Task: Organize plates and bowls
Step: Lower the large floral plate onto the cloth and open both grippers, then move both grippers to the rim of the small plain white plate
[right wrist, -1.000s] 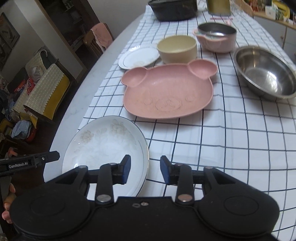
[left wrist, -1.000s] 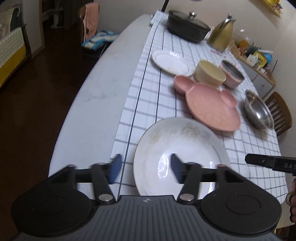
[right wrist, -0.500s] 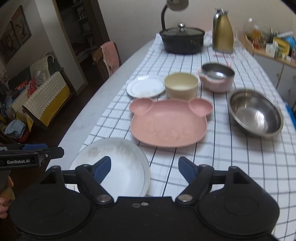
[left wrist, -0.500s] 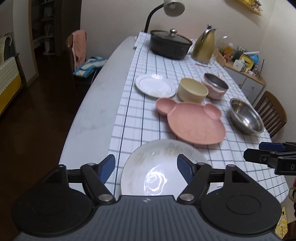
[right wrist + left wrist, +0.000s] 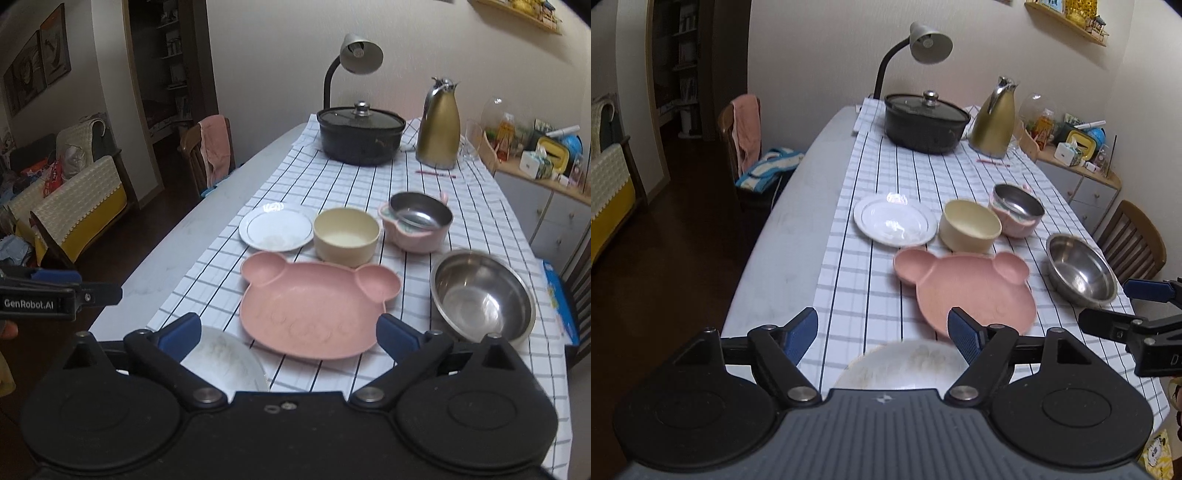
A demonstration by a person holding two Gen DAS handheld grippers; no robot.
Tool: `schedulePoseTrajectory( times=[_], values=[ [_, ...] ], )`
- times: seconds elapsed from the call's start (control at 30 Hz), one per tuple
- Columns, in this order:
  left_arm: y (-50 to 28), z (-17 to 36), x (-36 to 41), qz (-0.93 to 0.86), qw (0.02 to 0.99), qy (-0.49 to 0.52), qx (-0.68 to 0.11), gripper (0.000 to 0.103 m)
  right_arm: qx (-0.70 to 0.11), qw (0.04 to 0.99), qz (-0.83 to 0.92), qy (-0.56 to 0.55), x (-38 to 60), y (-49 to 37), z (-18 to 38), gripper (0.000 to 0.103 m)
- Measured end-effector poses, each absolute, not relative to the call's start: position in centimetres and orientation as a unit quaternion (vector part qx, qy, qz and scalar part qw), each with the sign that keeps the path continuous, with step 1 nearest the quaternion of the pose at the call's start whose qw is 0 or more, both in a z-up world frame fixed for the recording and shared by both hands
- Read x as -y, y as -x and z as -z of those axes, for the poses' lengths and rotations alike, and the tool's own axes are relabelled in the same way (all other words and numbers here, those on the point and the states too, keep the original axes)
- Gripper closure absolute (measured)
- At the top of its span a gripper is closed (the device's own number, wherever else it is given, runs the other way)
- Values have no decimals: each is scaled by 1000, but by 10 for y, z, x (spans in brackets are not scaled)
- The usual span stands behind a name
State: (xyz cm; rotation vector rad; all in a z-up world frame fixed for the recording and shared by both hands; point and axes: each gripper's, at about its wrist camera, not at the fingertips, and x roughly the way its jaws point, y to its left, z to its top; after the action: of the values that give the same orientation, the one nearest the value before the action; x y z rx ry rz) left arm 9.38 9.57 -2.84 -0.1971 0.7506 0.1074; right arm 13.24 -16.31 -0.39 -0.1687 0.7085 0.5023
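A long table [image 5: 783, 236] carries a white checked cloth [image 5: 332, 184] with all the dishes on it. At the far end stand a black lidded pot [image 5: 360, 138] and a gold kettle [image 5: 439, 127]. Nearer, a steel bowl [image 5: 482, 295] sits at the right edge of the cloth, just beside the pink bear-shaped plate [image 5: 314, 306] in the middle. At the near edge lies a large white plate [image 5: 905, 363], partly hidden under both tools. Behind the bear plate, side by side, are a small white plate [image 5: 276, 228], a cream bowl [image 5: 346, 236] close to the bear plate's far edge, and a pink bowl [image 5: 417, 225] with a steel bowl nested inside. The left gripper [image 5: 882, 330] hovers above the large white plate with jaws spread wide, holding nothing. The right gripper [image 5: 290, 334] hangs over the bear plate's near rim, jaws likewise wide and empty.
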Motion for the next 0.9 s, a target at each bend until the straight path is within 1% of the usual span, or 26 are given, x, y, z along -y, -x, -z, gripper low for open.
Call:
schedulePoseTrajectory(
  times=[0.07, 0.13, 0.2, 0.37, 0.5, 0.67, 0.9],
  values=[
    [-104, 25, -95, -54, 927, 93, -360, 25, -338, 904, -245, 90, 160, -140, 1, 1],
    [-115, 22, -96, -55, 928, 95, -355, 21, -335, 905, -246, 95, 158, -150, -2, 1],
    [-127, 21, -97, -55, 929, 98, -353, 21, -334, 905, -245, 97, 156, -163, -4, 1],
    [-166, 26, -106, -60, 922, 117, -364, 19, -337, 902, -249, 101, 150, -203, -9, 1],
    [-199, 33, -113, -62, 914, 129, -380, 14, -343, 896, -258, 113, 140, -240, -11, 1],
    [-242, 37, -118, -84, 911, 112, -389, 14, -350, 890, -262, 127, 124, -294, -13, 1],
    [-295, 47, -128, -107, 903, 113, -400, 14, -385, 871, -278, 130, 100, -368, -3, 2]
  ],
)
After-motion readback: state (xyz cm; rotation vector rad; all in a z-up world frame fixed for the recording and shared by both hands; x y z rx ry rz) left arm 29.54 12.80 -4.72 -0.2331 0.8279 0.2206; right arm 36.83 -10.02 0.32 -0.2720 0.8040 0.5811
